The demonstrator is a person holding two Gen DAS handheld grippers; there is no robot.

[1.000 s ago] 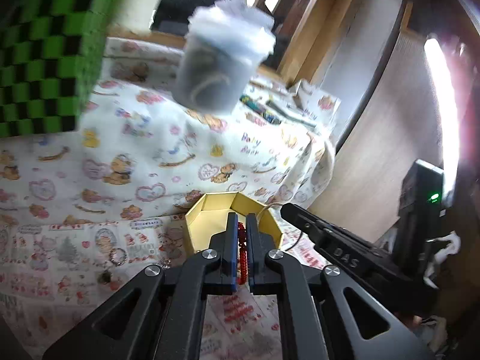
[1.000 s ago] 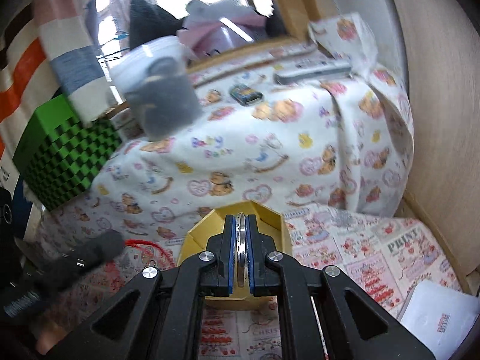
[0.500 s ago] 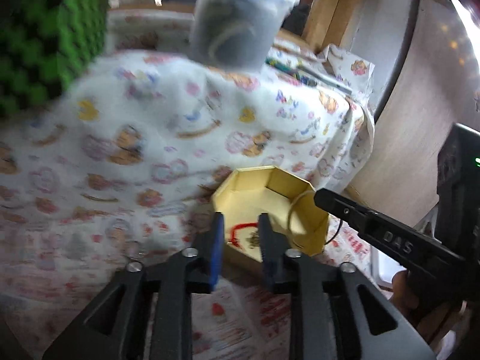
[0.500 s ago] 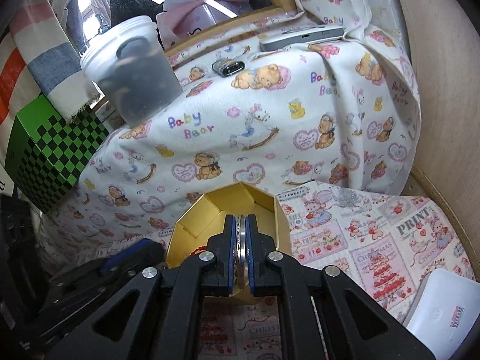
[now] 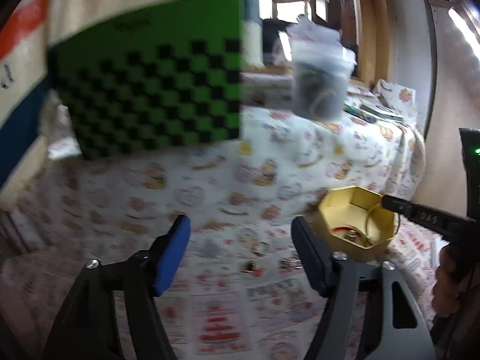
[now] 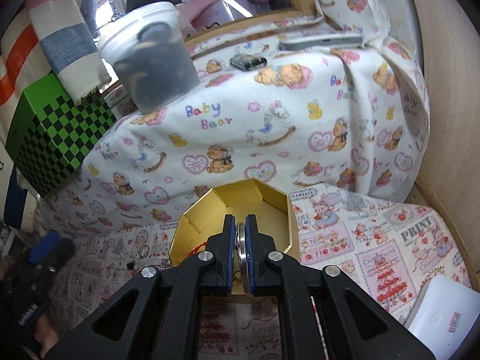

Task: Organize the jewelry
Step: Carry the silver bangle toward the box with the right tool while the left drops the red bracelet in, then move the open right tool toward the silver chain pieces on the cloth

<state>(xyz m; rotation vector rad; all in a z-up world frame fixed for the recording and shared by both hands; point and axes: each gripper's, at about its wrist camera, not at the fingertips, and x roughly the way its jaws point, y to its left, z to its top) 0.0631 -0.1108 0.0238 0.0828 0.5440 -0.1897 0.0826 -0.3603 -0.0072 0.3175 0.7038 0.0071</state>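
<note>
left tool (image 5: pixel 240 240) now spread wide, red bracelet (image 5: pixel 342 228) dropped in gold box (image 5: pixel 354 225) at 3 o'clock; right tool (image 6: pixel 240 237) pinching silver bangle (image 6: pixel 241 249) over box, next drop.

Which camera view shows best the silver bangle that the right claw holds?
The right wrist view: the bangle sits close up, clamped edge-on between the right claw fingers over the yellow box. The left wrist view is blurred and shows only a thin arc of it at the box.

A green checkered box (image 6: pixel 57 138) stands left of a lidded plastic tub (image 6: pixel 153 60) on the teddy-print cloth (image 6: pixel 300 126)
</note>
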